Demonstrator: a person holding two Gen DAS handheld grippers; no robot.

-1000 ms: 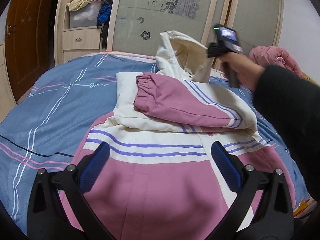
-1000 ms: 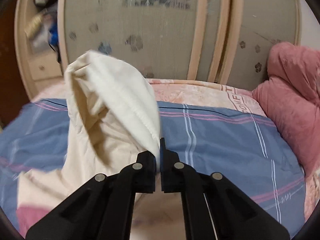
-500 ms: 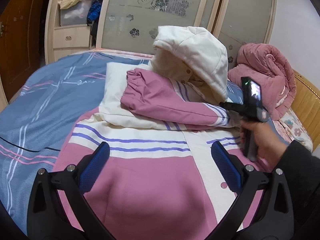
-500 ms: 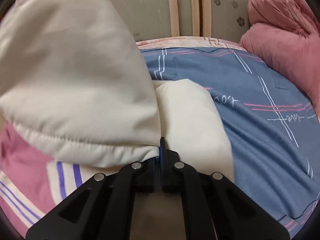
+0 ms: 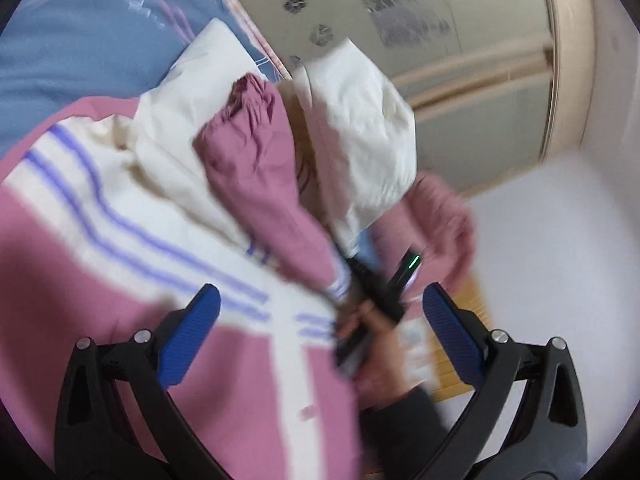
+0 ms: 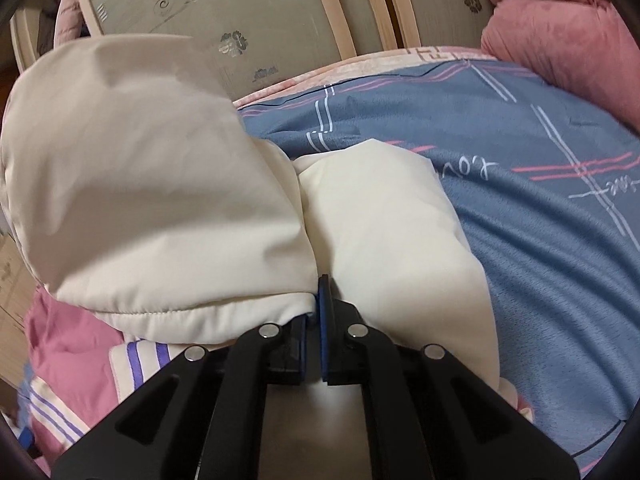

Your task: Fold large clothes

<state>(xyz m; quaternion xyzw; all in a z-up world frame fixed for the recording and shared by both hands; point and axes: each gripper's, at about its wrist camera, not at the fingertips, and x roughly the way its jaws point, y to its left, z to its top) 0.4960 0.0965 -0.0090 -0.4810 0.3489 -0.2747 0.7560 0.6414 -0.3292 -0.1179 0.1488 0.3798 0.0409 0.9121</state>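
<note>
Hood-folding step. The jacket (image 6: 384, 216) lies on the bed (image 6: 560, 240), its sleeve (image 5: 256, 168) already folded across the chest. The right gripper (image 6: 314, 320), fingers closed tight on the hood (image 6: 152, 184) rim, holds the hood low over the folded sleeve. The left gripper (image 5: 320, 332) hovers above the pink body, fingers wide apart and empty. Judged next: lay the hood flat on the chest, release, then fold the body up from the hem.

Blue bedspread (image 6: 540, 240) with pink and white stripes across the right of the frame. Frosted wardrobe doors (image 6: 256, 12) with flower prints in pale wooden frames along the top. Pink quilt (image 6: 560, 32) bunched at upper right. White wall (image 5: 560, 240) at right.
</note>
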